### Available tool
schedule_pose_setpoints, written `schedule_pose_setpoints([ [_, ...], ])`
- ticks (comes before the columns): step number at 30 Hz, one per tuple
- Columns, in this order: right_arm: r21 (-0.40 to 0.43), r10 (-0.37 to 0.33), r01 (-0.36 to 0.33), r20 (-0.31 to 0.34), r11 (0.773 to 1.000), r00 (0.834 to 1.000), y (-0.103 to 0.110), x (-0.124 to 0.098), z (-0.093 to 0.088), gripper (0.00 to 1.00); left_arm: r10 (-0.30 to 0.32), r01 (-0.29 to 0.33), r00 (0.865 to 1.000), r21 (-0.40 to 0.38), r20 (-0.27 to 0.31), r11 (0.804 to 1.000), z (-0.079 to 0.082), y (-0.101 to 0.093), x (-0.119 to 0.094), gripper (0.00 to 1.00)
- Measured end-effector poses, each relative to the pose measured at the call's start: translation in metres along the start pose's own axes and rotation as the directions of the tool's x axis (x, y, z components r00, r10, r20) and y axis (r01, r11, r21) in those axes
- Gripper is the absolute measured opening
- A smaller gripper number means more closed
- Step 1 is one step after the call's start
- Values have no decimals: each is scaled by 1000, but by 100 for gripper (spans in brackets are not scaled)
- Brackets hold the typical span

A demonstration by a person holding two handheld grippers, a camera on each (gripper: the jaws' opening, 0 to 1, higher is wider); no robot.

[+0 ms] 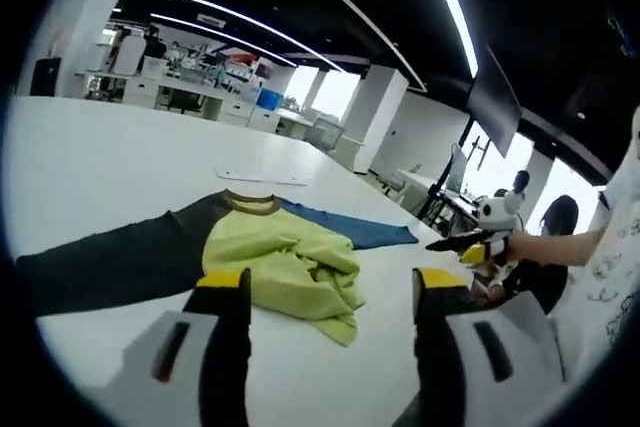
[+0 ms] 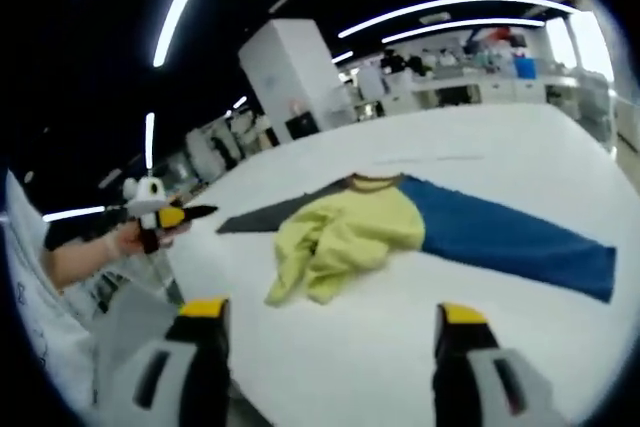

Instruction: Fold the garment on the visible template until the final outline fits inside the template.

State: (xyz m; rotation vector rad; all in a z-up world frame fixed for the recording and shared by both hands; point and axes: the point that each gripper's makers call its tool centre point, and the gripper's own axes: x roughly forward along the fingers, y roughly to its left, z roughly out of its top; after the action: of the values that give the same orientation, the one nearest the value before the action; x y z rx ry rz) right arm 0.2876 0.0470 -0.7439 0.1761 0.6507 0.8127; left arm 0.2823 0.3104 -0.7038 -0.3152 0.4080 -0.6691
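Right now the left gripper point(image 1: 330, 292) hangs open and empty, and the shirt point(image 1: 290, 257) lies bunched on the white table point(image 1: 110, 162) just ahead of it. The right gripper point(image 2: 330, 332) is open too, a bit farther back, and the sleeves stretch out sideways.

Our right gripper point(image 2: 328, 332) hangs wide open at six o'clock above the white table point(image 2: 520, 157). The crumpled garment point(image 2: 345, 232) lies at centre; our left gripper point(image 2: 165, 215) at nine o'clock.
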Motion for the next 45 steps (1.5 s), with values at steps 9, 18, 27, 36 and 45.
schedule_pose_setpoints([
  [9, -84, 51, -55, -49, 995, 998, 9, 36, -10, 72, 2, 13, 992, 112, -129, 994, -37, -19, 22, 56],
  [18, -284, 28, -59, -112, 957, 993, 23, 72, -23, 53, 7, 45, 968, 200, -251, 979, -73, -33, 43, 47],
  [27, -375, 21, -102, -215, 921, 976, 34, 102, -53, 46, -4, 65, 947, 178, -320, 982, -102, -48, 61, 38],
  [36, -437, -7, -82, -197, 896, 980, 34, 108, -49, 40, 61, 22, 939, 237, -339, 971, -109, -40, 63, 35],
  [45, -473, -38, -51, -175, 880, 984, 29, 112, -43, 38, 122, -29, 940, 281, -319, 959, -108, -29, 66, 34],
])
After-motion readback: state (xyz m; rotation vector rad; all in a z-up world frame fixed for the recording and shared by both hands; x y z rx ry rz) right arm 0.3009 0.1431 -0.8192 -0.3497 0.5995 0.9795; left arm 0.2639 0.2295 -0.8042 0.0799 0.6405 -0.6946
